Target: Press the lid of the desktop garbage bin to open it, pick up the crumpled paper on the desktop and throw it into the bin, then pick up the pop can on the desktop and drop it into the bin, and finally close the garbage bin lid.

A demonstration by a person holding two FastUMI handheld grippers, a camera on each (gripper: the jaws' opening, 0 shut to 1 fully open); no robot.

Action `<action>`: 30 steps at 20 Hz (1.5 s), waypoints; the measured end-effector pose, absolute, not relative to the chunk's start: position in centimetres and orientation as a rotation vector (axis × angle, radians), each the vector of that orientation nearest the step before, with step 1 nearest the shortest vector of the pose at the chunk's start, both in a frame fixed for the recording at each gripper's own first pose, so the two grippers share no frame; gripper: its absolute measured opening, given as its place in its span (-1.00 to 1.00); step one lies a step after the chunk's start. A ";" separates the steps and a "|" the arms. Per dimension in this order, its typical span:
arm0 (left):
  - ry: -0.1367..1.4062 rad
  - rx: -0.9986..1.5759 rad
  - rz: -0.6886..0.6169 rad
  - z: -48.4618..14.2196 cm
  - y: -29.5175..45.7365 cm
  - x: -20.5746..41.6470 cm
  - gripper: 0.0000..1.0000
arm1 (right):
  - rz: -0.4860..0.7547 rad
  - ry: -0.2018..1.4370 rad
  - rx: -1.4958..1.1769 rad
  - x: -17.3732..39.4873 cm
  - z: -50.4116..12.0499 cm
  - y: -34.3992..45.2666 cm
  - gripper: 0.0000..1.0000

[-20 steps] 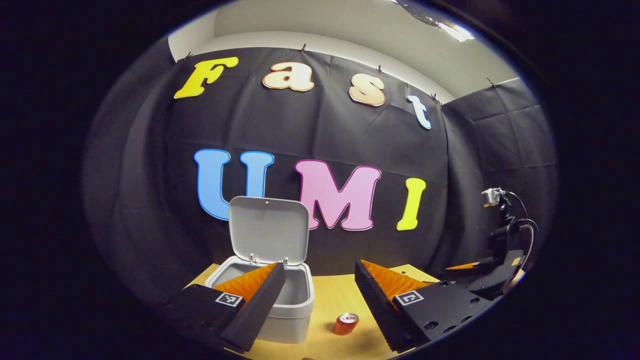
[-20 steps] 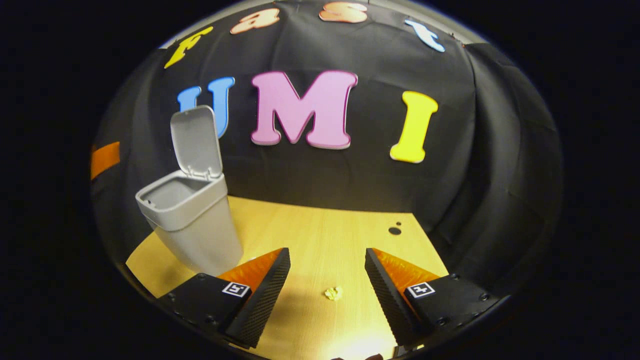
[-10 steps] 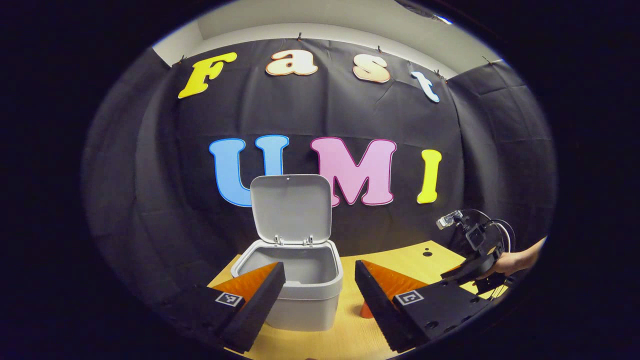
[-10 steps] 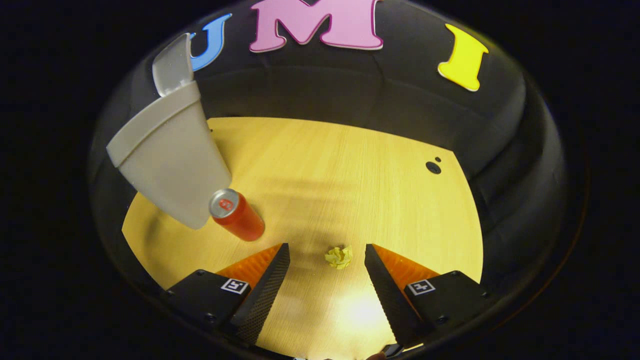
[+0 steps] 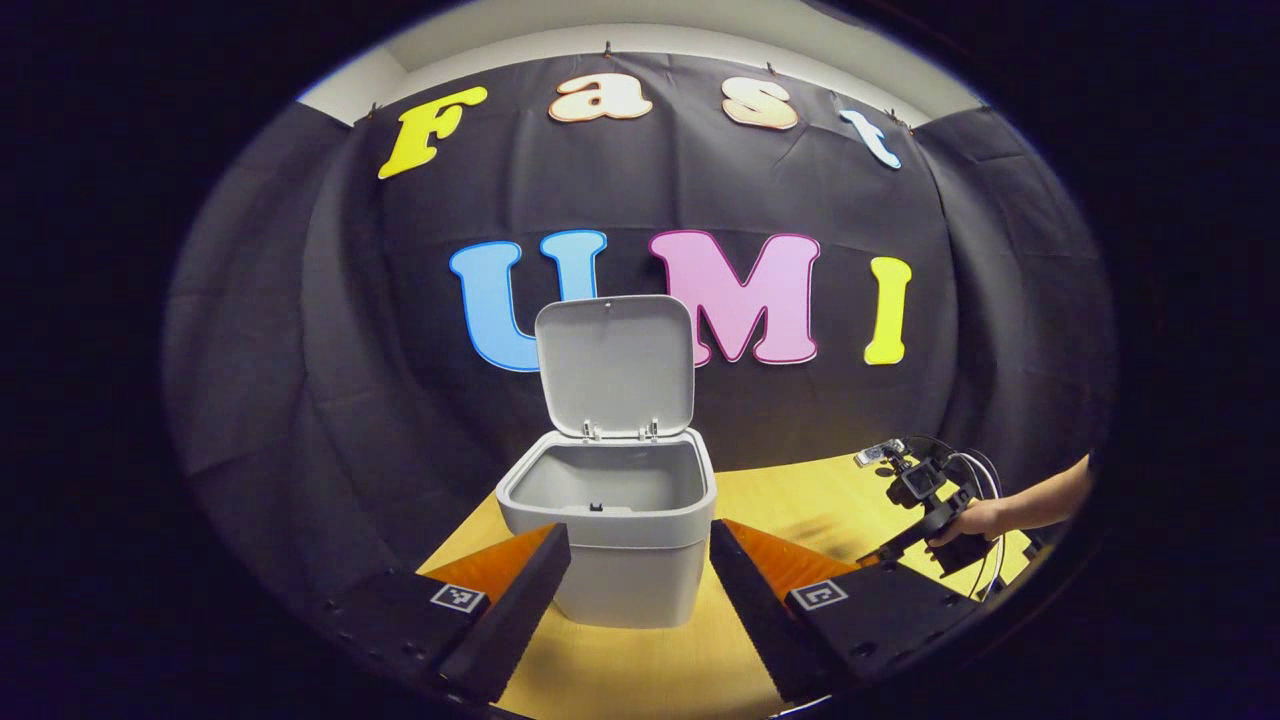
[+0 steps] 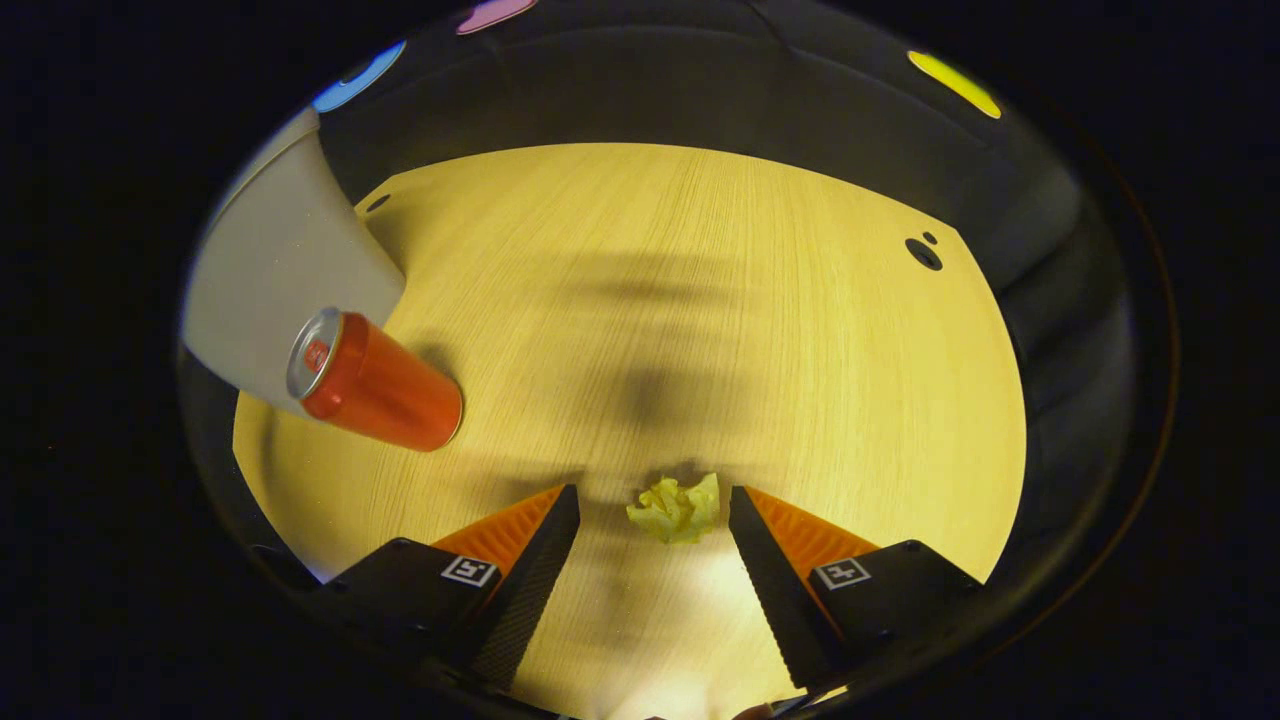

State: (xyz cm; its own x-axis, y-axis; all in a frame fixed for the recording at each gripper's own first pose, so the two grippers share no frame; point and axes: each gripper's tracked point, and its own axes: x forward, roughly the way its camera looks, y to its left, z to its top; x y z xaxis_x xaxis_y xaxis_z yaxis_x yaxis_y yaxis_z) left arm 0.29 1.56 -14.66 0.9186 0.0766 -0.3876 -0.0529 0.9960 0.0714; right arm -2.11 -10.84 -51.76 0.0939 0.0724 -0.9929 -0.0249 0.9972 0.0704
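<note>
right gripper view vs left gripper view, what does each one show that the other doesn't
Right gripper view: the small crumpled yellow paper ball lying on the desktop between the open right gripper, untouched, and the red pop can standing beside the bin.

Left gripper view: the bin's raised grey lid, its open interior, the open left gripper in front of the bin, and a hand holding the other gripper near the table.

Both: the grey plastic garbage bin and the light wooden desktop.
</note>
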 end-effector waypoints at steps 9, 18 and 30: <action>0.399 0.089 0.026 -14.6 -1.4 0.5 0.89 | 0.110 1.503 0.083 -2.1 -53.4 -11.2 0.53; 0.411 0.066 -0.004 -15.5 -2.5 0.4 0.94 | 0.108 1.459 0.096 -1.1 -52.3 -12.2 -0.35; 0.403 0.038 -0.068 -16.8 -3.0 0.2 0.94 | 0.349 0.883 0.054 14.3 -29.0 -6.0 -0.37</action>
